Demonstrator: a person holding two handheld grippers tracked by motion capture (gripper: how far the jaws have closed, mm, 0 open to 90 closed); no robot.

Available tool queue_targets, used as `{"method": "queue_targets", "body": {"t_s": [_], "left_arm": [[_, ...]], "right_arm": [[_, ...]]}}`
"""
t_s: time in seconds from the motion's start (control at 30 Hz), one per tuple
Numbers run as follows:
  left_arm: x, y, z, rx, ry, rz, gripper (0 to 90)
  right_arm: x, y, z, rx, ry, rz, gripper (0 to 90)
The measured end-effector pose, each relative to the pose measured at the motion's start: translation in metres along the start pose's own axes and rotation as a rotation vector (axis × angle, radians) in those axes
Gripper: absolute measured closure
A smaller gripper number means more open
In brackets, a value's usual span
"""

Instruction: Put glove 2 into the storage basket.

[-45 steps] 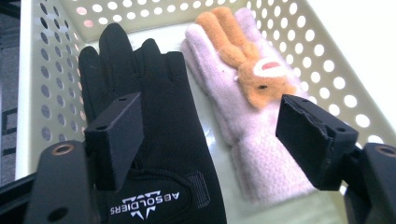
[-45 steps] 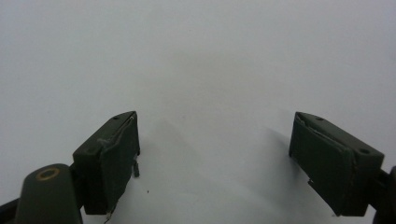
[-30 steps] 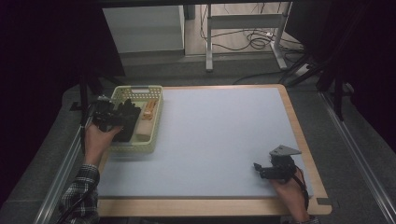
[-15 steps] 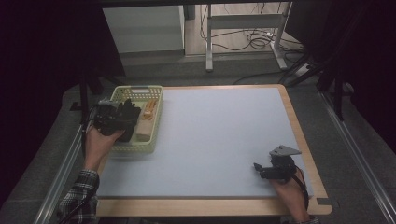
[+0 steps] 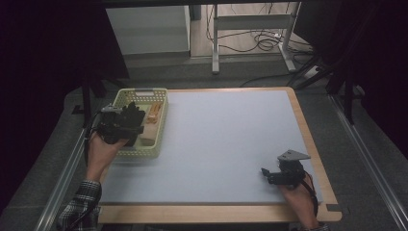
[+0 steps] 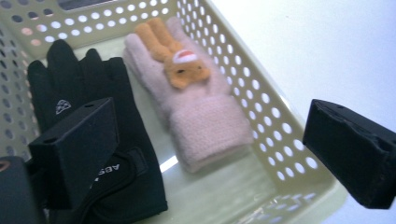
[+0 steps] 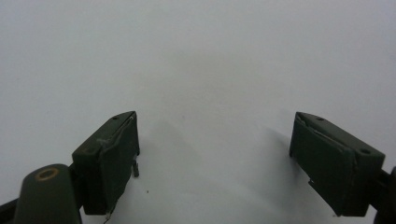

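left gripper jaws just opened, empty, over black glove; wrist lettering unreadable; right gripper apart

- The right gripper shows its two black jaws, which come up from the bottom of the picture.
- One jaw is on the left and one is on the right, with a wide gap between them.
- Nothing is between the jaws.
- Under them lies the table top, pale and smooth.
- Soft grey shadows fall on the table top next to each jaw.
- The left jaw's inner pad looks worn and is peeling at its edge.
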State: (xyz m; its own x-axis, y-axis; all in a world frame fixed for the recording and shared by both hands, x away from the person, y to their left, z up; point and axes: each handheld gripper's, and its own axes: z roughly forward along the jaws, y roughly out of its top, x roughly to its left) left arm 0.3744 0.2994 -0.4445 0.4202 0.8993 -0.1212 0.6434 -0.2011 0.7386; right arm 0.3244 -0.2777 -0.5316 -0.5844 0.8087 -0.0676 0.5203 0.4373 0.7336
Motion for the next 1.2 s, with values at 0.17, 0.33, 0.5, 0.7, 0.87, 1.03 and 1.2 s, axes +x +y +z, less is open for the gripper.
{"method": "queue_targets", "body": {"t_s": [0.17,0.33,0.5,0.7,0.87,1.03,1.2], "left_arm": [[-0.005,-0.002,-0.003,-0.016,-0.025,0.009,3.0],[-0.012,-0.003,-0.005,-0.019,-0.033,0.037,2.2],[-0.02,-0.004,-0.006,-0.023,-0.04,0.058,2.0],[-0.032,-0.006,-0.007,-0.028,-0.051,0.096,1.8],[-0.042,-0.009,-0.005,-0.042,-0.058,0.123,1.7],[-0.051,-0.011,-0.001,-0.048,-0.074,0.137,1.3],[-0.062,-0.013,0.003,-0.058,-0.085,0.162,0.8]], "right_arm": [[0.0,0.0,0.0,0.002,0.0,-0.001,15.6],[0.0,0.0,0.0,0.002,0.0,-0.001,15.5],[0.0,0.0,0.0,0.001,-0.002,-0.003,15.5],[0.0,0.0,0.0,0.002,-0.002,-0.001,15.5],[0.0,0.0,0.0,0.001,-0.002,-0.003,15.5],[0.0,0.0,0.0,0.001,-0.002,-0.003,15.5],[0.0,0.0,0.0,0.0,-0.003,-0.004,15.5]]}}
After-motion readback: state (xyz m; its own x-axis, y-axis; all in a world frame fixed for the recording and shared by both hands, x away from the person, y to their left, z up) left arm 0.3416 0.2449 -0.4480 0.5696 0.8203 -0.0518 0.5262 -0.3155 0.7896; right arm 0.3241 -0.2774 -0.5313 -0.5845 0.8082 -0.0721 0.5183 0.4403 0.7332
